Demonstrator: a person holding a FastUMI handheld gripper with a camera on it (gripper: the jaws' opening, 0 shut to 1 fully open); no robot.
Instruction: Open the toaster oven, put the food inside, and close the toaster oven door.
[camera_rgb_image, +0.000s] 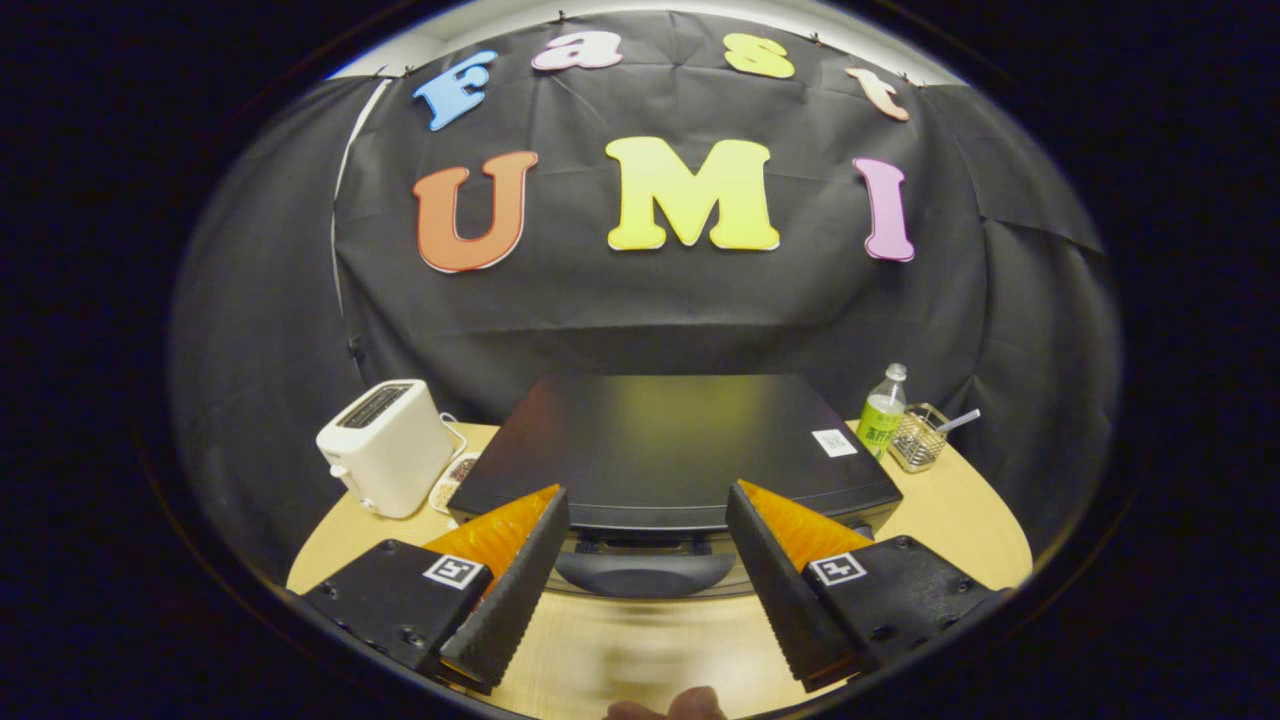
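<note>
A black toaster oven (670, 440) sits on the light wooden table (960, 520), seen from above and in front. Its door handle (645, 572) lies just ahead of my gripper (648, 515), level with the gap between the two fingers. The fingers stand wide apart, one on each side of the handle, and neither touches it. The gripper is open and holds nothing. The oven door looks shut. I cannot see any food clearly; a small plate (455, 478) with something on it peeks out between the oven and the white toaster.
A white pop-up toaster (385, 447) stands left of the oven. Right of the oven are a green-labelled bottle (882, 412) and a wire basket (920, 438) with a utensil in it. Fingertips of a hand (668, 706) show at the table's near edge.
</note>
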